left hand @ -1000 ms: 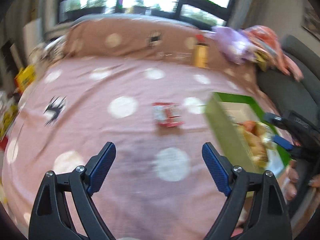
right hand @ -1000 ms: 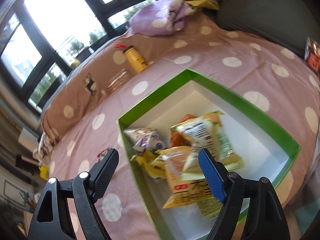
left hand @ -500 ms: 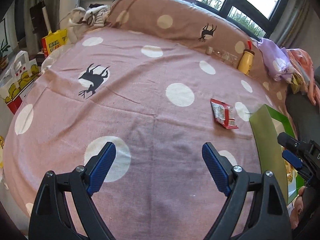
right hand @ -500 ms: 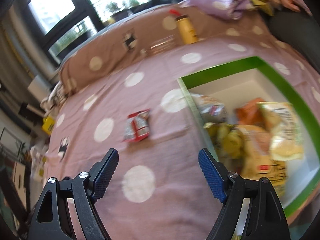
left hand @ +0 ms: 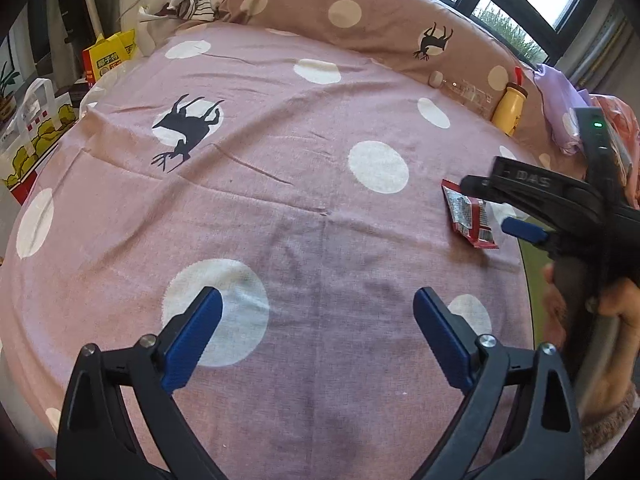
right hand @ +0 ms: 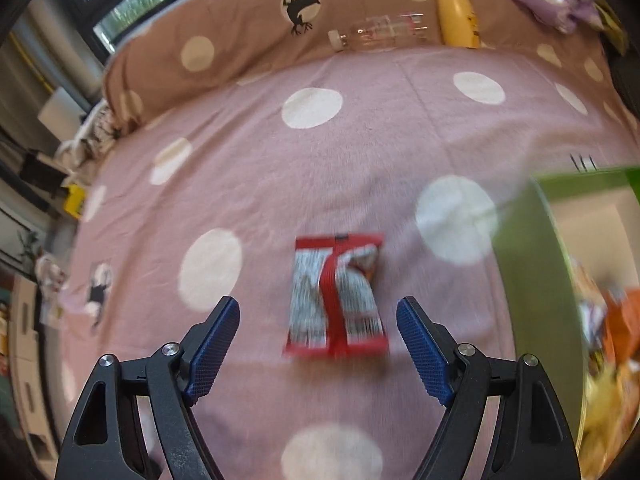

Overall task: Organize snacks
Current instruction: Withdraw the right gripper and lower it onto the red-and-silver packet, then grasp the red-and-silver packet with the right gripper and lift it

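A red and silver snack packet [right hand: 336,300] lies flat on the pink dotted bedspread [right hand: 360,152]. My right gripper [right hand: 318,306] hangs open just above its near end, one finger on each side, touching nothing. The left wrist view shows that gripper [left hand: 485,203] over the same packet [left hand: 466,216], with a person's hand [left hand: 616,300] on its handle. A green box [right hand: 532,264] to the packet's right holds several snack bags [right hand: 608,340]. My left gripper [left hand: 316,296] hovers over bare bedspread, its jaws opening with nothing between them.
A yellow bottle [right hand: 456,16] and a clear plastic bottle [right hand: 380,34] lean on the brown dotted pillow [right hand: 240,40] at the back. A purple bag [left hand: 560,100] sits back right. A yellow carton [left hand: 110,60] and a shopping bag [left hand: 36,132] stand off the bed's left side.
My right gripper has swung left, from over the green box to over the red packet, and has come into the left wrist view. The left gripper's jaws stand slightly wider.
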`<state>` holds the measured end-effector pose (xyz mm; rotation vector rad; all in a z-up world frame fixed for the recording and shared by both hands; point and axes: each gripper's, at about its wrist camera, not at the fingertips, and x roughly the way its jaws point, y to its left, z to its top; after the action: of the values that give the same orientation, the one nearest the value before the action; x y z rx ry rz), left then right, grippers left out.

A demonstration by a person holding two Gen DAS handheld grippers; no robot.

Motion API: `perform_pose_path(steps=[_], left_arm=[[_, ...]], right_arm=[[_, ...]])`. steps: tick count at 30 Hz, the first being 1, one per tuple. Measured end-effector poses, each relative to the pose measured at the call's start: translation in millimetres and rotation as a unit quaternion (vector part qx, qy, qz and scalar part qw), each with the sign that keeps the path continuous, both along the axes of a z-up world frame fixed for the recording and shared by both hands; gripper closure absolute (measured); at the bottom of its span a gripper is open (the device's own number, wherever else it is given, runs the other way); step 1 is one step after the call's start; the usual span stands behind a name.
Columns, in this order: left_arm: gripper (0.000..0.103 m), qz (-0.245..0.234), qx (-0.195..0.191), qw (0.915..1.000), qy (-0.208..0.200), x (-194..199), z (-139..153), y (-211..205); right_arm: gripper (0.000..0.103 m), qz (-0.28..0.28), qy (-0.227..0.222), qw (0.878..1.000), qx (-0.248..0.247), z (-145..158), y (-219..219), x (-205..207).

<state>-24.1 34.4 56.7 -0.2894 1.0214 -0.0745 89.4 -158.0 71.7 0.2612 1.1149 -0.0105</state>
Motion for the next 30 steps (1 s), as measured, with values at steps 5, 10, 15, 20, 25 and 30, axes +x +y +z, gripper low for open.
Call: perform_pose_path(steps=[5, 10, 15, 20, 25, 30], left_arm=[[0.006, 0.014, -0.001, 0.9998, 0.012, 3, -3, 5], [0.006, 0.014, -0.006, 0.9999, 0.007, 0, -1, 6], [0.006, 0.014, -0.001, 0.9997, 0.018, 1, -6, 4], [0.006, 0.013, -0.012, 0.9997, 0.016, -1, -4, 6], [0.006, 0.016, -0.018, 0.9993, 0.03, -1, -7, 5], [0.006, 0.002, -0.018, 0.9995, 0.025, -3, -6, -3]], right_arm=[[0.035, 0.014, 0.016, 1.0, -0.016, -21, 5, 11], [0.057, 0.029, 0.008, 0.999, -0.037, -20, 7, -1], [0.058, 0.053, 0.019, 0.998, 0.012, -10, 9, -30], [0.058, 0.081, 0.033, 0.994, 0.064, -6, 17, -67], [0.058, 0.077, 0.037, 0.994, 0.068, -13, 22, -100], [0.057, 0.061, 0.03, 0.996, 0.061, -9, 20, -103]])
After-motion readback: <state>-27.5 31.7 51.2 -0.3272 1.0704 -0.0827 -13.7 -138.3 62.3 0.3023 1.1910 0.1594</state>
